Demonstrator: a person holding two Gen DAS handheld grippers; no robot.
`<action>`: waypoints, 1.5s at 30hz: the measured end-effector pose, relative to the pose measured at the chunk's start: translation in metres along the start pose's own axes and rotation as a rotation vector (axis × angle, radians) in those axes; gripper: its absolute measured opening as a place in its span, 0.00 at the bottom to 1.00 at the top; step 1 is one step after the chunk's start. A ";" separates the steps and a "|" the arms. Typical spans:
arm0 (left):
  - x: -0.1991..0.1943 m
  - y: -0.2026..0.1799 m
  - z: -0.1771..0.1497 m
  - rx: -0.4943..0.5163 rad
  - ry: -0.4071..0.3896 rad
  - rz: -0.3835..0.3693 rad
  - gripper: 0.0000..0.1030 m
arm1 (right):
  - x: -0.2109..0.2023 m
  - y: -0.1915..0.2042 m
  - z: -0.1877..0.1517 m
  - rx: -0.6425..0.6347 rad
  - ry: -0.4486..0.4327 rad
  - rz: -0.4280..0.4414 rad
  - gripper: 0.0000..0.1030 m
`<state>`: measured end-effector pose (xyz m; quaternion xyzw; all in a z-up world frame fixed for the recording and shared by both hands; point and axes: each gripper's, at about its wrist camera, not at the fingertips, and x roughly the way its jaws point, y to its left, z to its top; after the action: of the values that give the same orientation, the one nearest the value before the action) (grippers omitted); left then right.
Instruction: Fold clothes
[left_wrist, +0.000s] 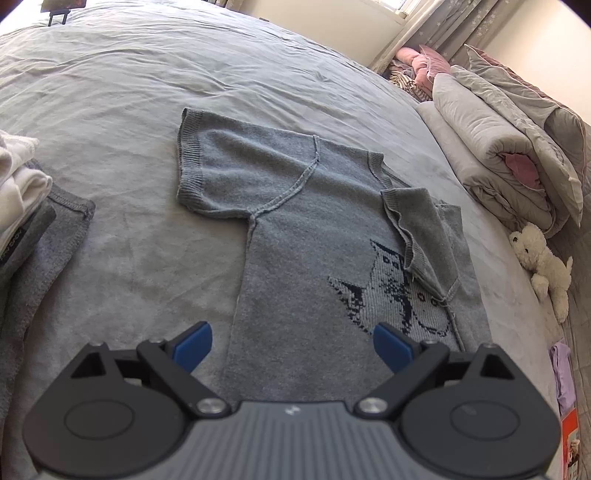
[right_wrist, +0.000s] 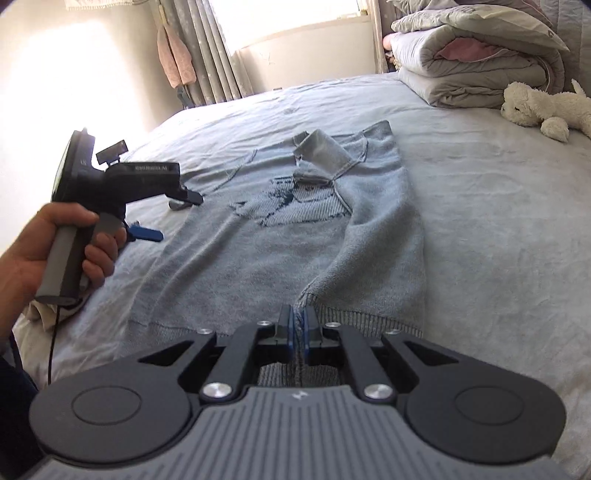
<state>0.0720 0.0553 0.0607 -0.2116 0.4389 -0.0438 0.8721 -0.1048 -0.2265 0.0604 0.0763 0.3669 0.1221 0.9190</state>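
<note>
Bed (right_wrist: 461, 229), grey sheet. Right gripper (right_wrist: 298, 328): clamped on the sweater (right_wrist: 229, 258) hem, garment spread ahead. Left gripper (left_wrist: 291, 345): wide apart, empty, hovering over the hem end. Advice: grip hem evenly, lift both corners together.

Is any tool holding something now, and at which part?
The right tool is shut on the sweater, pinching its ribbed hem. The left tool is open and holds nothing.

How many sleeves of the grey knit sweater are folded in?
1. The grey knit sweater's right-hand sleeve lies folded over the cat pattern; the left-hand sleeve is still spread flat on the bed.
</note>
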 end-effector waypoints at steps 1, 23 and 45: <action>0.000 0.000 0.000 0.001 0.000 0.001 0.92 | 0.001 0.000 0.000 0.001 0.006 0.001 0.06; 0.001 0.009 0.004 -0.048 0.019 -0.005 0.92 | 0.039 0.003 0.076 -0.010 0.006 0.040 0.16; 0.008 0.027 0.022 -0.093 0.051 -0.015 0.92 | 0.239 0.022 0.171 -0.336 0.107 -0.149 0.09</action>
<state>0.0909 0.0853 0.0550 -0.2540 0.4612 -0.0351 0.8495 0.1775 -0.1471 0.0321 -0.1125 0.3941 0.1171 0.9046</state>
